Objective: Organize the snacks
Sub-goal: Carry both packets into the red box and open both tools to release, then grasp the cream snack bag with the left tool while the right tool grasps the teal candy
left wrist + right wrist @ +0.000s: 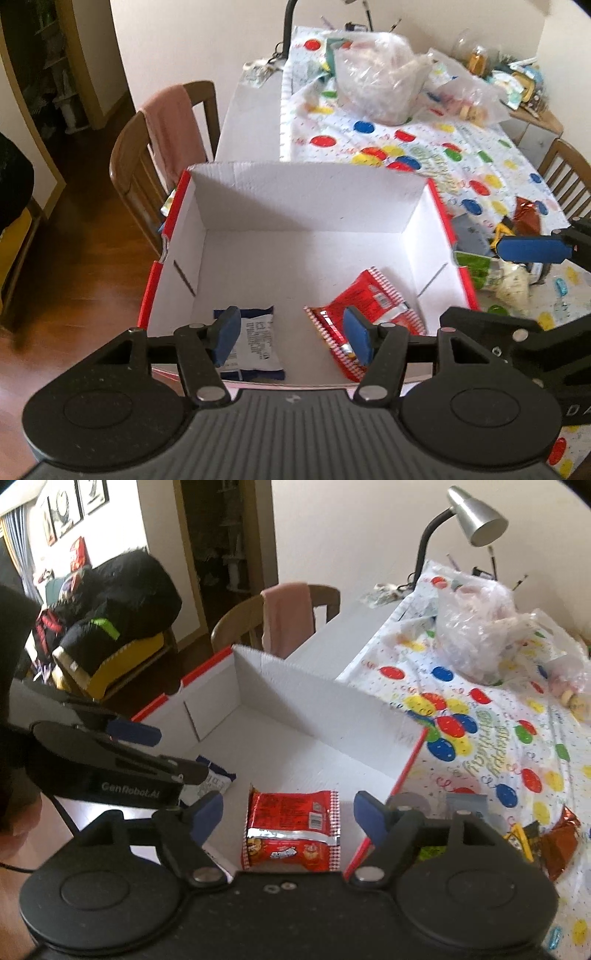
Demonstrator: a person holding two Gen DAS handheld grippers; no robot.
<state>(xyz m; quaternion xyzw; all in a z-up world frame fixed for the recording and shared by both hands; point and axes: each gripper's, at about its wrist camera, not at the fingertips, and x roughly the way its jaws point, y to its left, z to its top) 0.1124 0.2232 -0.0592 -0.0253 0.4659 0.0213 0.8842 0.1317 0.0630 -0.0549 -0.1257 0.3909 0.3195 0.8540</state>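
Red snack packet (291, 830) lies flat in my white box (295, 709), long axis near-to-far; both my grippers, left (291, 338) and right (288, 816), gape empty.

Both grippers' fingers (227, 334) apart, empty

The open box (306, 206) stands on the worktop (424, 155) at its near end, with two snack packets lying flat on its floor: one packet (258, 343) toward the left wall, the other packet (364, 314) toward the right wall. To the right of the box, loose snacks (509, 273) lie on the worktop. Behind the box are plastic bags (384, 77), and a chair (162, 147) stands at the worktop's left side.
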